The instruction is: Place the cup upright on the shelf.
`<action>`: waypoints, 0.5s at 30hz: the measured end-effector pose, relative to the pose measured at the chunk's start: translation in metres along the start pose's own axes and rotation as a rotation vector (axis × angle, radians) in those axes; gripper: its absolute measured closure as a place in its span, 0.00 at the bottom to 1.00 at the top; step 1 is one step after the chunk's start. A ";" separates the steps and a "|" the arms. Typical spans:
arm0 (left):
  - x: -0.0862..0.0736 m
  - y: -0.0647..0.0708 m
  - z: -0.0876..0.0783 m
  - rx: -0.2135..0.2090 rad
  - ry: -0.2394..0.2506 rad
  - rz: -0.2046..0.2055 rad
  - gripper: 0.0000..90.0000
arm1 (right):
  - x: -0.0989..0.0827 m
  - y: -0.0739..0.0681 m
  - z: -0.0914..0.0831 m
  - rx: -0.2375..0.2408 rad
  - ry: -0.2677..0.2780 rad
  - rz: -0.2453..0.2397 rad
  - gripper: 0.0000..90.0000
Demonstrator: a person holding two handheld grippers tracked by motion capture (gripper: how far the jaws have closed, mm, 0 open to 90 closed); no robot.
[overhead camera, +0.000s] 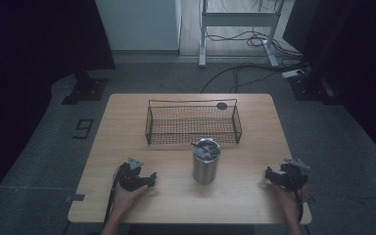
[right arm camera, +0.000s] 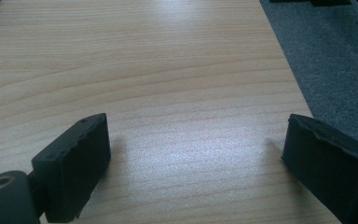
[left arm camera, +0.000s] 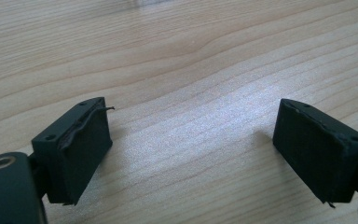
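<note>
A steel tumbler (overhead camera: 206, 161) stands upright near the table's middle, with utensils sticking out of its top. Behind it sits a dark wire basket (overhead camera: 194, 123). My left gripper (overhead camera: 151, 179) rests on the wood at the front left, held by a hand, its tips pointing right toward the tumbler. In the left gripper view its gripper (left arm camera: 193, 135) stands open over bare wood. My right gripper (overhead camera: 269, 174) lies at the front right, pointing left. The right gripper view shows that gripper (right arm camera: 196, 144) open too, nothing between the pads.
The wooden table (overhead camera: 127, 122) ends close to the right gripper, with grey carpet (right arm camera: 335, 60) beyond that edge. A small dark round thing (overhead camera: 222, 105) lies behind the basket. Desk legs and cables (overhead camera: 245, 44) stand on the floor farther back.
</note>
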State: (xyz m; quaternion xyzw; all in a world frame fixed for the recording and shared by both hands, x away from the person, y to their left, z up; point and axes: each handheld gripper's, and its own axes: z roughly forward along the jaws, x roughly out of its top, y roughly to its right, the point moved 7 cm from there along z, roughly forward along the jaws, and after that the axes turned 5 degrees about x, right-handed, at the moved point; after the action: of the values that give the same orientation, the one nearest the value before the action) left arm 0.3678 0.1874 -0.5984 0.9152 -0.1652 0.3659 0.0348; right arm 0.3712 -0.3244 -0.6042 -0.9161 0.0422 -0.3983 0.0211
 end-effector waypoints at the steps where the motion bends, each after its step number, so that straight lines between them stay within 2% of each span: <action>1: 0.000 0.000 0.000 0.000 0.000 0.000 0.12 | 0.000 0.000 0.000 0.000 -0.001 -0.001 0.08; 15: 0.000 0.000 0.000 0.003 0.003 -0.007 0.13 | -0.001 0.000 -0.001 0.000 0.004 -0.001 0.10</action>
State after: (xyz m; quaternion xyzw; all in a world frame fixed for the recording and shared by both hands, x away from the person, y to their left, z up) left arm 0.3677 0.1878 -0.5982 0.9153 -0.1612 0.3674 0.0350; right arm 0.3695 -0.3244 -0.6040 -0.9154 0.0418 -0.3999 0.0211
